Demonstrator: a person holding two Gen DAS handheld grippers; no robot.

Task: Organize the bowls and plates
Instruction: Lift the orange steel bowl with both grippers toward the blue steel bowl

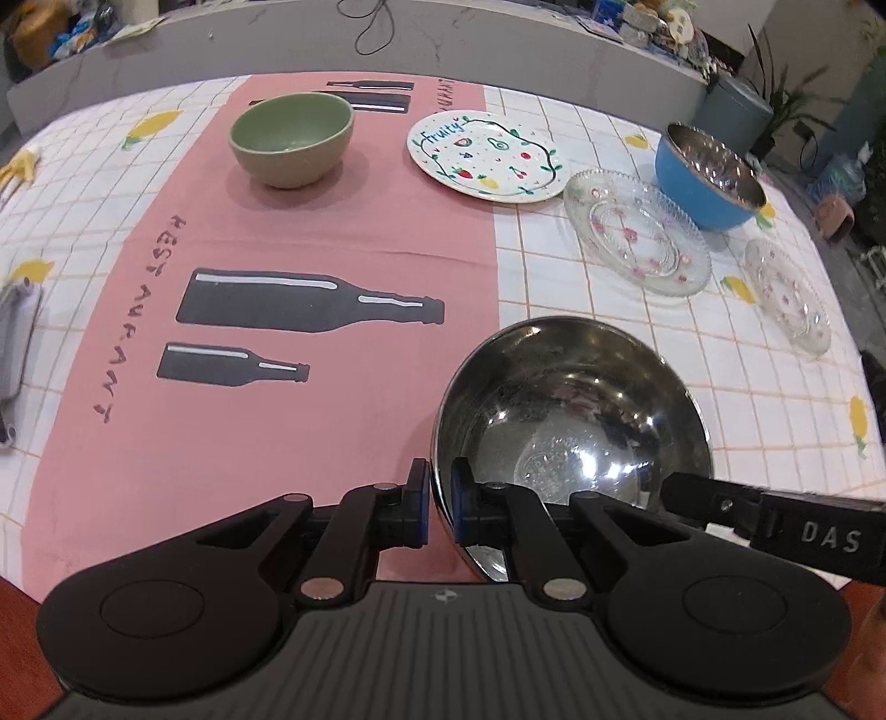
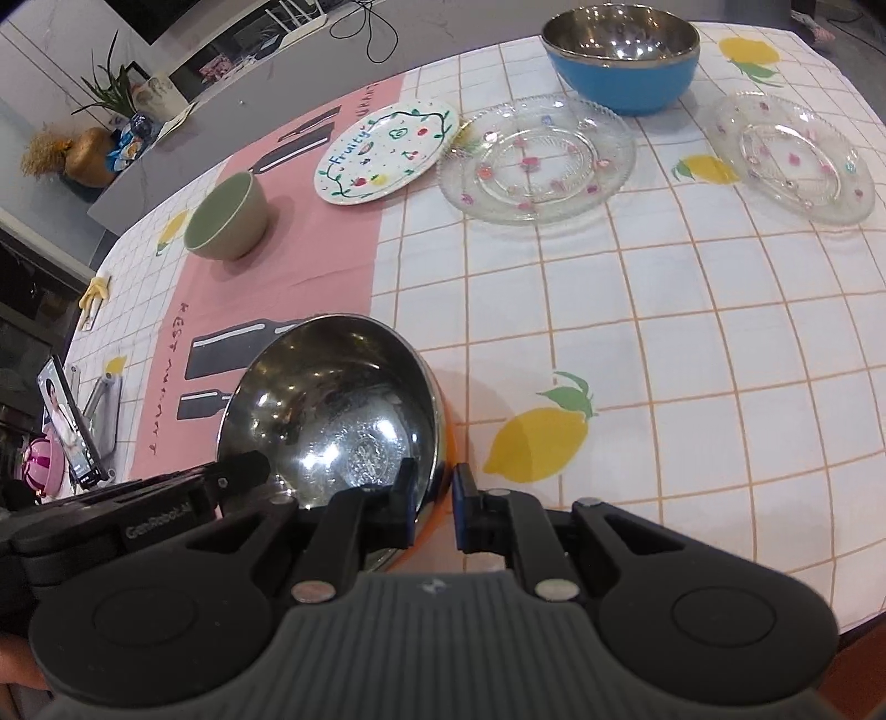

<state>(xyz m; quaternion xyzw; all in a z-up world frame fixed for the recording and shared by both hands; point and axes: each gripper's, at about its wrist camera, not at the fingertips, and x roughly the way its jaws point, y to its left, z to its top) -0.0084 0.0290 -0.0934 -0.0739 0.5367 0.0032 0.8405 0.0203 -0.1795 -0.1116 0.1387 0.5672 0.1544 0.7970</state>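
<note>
A steel bowl [image 1: 570,410] with an orange outside [image 2: 332,410] is held over the near part of the table. My left gripper [image 1: 440,498] is shut on its left rim, one pad inside and one outside. On the opposite rim my right gripper [image 2: 434,498] is shut in the same way. Each view also shows the other gripper at the bowl's edge. Farther back stand a green bowl [image 1: 290,138], a white "Fruity" plate [image 1: 487,155], two clear glass plates [image 1: 637,232] [image 1: 786,296] and a blue bowl with a steel inside [image 1: 709,177].
The table wears a white checked cloth with lemons [image 2: 609,310] and a pink runner with bottle prints [image 1: 277,288]. A phone on a stand [image 2: 69,426] sits at the table's left edge. A grey counter with clutter and plants [image 1: 443,39] runs behind the table.
</note>
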